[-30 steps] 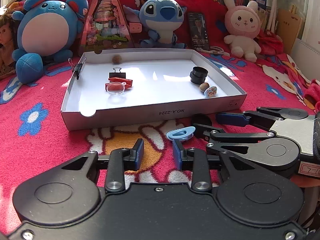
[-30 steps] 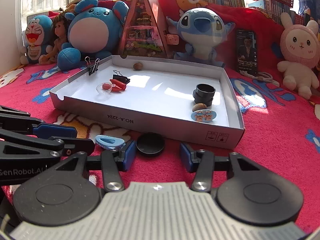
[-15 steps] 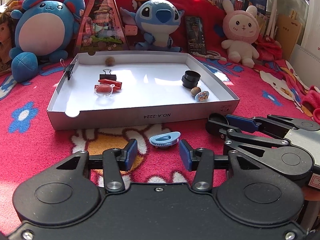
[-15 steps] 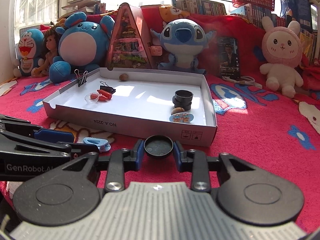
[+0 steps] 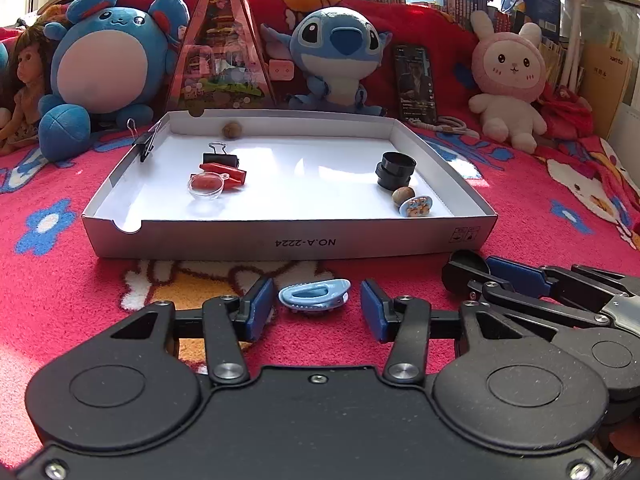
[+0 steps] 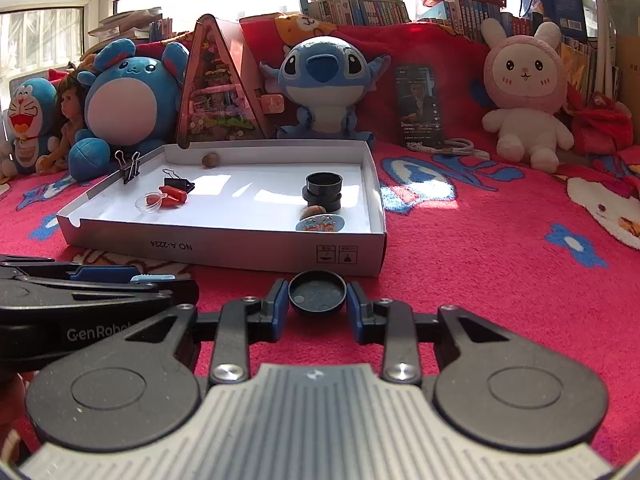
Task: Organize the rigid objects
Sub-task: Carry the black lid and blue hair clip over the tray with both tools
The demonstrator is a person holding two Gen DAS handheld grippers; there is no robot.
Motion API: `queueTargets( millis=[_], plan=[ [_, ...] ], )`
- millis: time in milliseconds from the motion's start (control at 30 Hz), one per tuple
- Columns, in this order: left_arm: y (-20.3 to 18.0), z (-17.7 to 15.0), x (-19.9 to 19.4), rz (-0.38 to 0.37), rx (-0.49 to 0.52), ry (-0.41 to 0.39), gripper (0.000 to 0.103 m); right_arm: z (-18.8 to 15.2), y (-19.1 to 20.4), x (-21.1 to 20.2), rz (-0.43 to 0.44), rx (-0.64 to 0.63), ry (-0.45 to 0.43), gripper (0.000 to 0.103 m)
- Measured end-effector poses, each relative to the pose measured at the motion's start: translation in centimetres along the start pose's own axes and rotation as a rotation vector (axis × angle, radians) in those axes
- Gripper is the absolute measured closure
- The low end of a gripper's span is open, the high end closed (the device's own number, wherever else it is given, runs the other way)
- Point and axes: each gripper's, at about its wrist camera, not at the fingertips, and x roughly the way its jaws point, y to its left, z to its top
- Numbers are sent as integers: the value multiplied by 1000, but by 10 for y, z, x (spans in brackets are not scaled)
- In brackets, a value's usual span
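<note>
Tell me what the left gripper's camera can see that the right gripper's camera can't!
Only the left wrist view shows the whole blue hair clip lying on the blanket between the open left gripper; the right view catches just a sliver of it.

Only the right wrist view shows the Doraemon plush by the window, and the inside of the black round cap pinched by the right gripper.

Both show the white cardboard tray, the Stitch plush and the pink bunny plush.

Fuzzy red cloth blanket [image 5: 60, 280], matt white cardboard tray [image 5: 280, 240], glossy blue plastic hair clip [image 5: 314, 294], matt black plastic cap [image 6: 317, 293].
</note>
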Motion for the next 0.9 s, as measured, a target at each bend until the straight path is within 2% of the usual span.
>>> queueTargets(
  millis=[300,900],
  plan=[
    [2,-1,1,2,25,-12,68,-3,7,2,-1,0,1,66],
    [7,2,-5,4,66,-7,69,-2,17,0,8,-17,-6,65]
  ],
)
